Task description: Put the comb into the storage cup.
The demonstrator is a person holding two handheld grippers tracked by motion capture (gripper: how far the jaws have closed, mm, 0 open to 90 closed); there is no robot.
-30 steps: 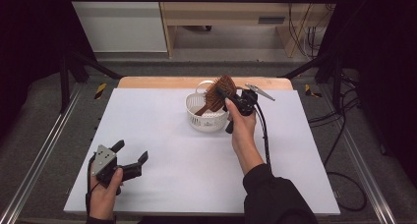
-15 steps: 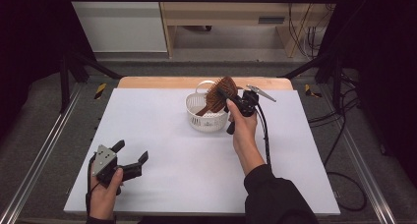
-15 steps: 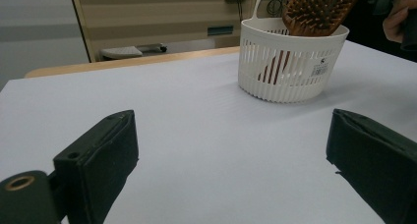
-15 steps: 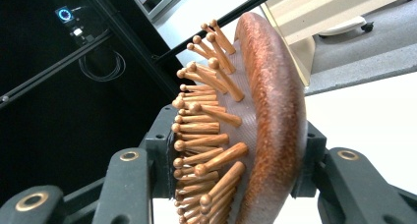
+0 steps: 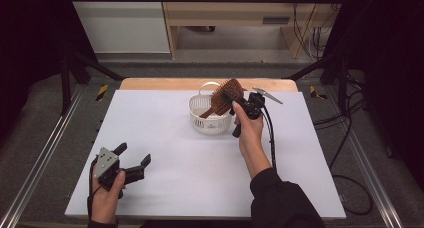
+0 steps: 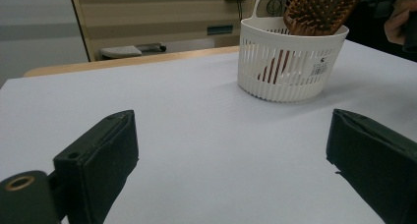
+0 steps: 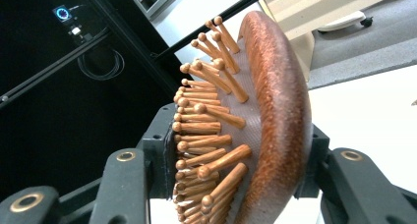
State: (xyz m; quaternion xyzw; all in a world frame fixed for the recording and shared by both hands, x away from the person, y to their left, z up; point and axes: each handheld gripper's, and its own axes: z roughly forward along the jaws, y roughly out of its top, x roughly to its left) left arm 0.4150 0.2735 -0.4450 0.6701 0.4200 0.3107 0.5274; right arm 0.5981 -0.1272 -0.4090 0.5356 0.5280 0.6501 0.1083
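Brush (image 5: pixel 226 95): wooden paddle hairbrush, tilted, its handle end down inside the basket and its head rising above the basket's right rim. In the right gripper view the head (image 7: pixel 255 130) sits between the two jaws, pins facing one jaw and the rounded back facing the other.
Right gripper (image 5: pixel 239 104): just right of the basket, above its rim; its jaws are clamped on the brush head, one pad against the pins and one against the back. They are set partly wide, as the thick head requires.
Right hand (image 5: pixel 248 133): grasps the gripper body from the near side of the basket; a dark sleeve runs back to the table's near edge.
Basket (image 5: pixel 207 119): white, slotted, with an upright loop handle; stands on the table toward its far edge, near the middle. In the left gripper view the basket (image 6: pixel 290 62) shows the brush handle through its slots.
Left gripper (image 5: pixel 131 160): far to the near left of the basket, low over the table; its jaws stand wide apart with only bare tabletop between them.
Left hand (image 5: pixel 106 200): holds that gripper at the near left corner, well apart from the basket.
Table (image 5: pixel 165 138): white sheet over a wooden top, whose edge shows behind the basket.
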